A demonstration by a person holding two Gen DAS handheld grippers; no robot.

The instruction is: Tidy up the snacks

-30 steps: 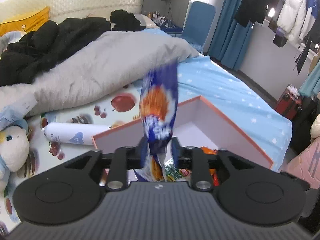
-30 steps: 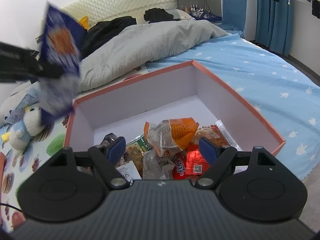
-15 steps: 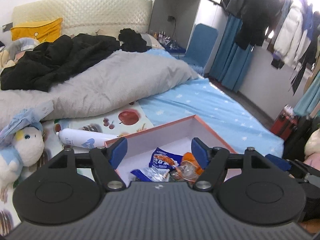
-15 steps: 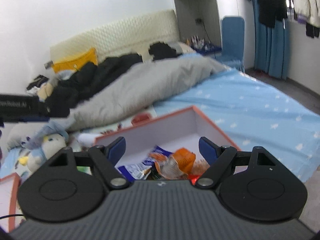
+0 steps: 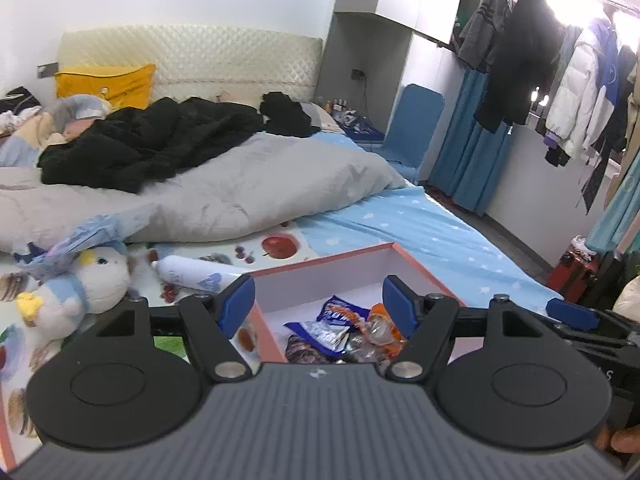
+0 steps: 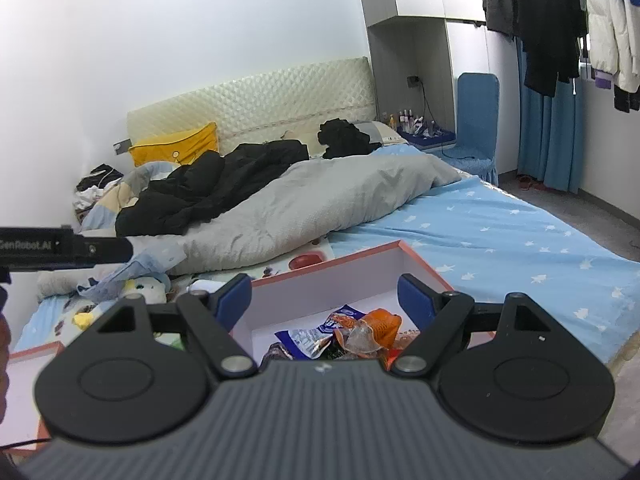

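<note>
Both claws — left, right — gape wide, empty, above the snack box.

- Left gripper, blue-tipped jaws spread wide and empty, above an open box with an orange rim.
- Snack packets heaped inside the box.
- White bottle and plush toy lying on the bed.

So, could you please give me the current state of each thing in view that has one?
left gripper: open, empty
right gripper: open, empty
pink box: lidless, holding snack packets
blue snack packet: lying in the box on the pile
white bottle: lying on its side beside the box
plush toy: lying on the bed
</note>
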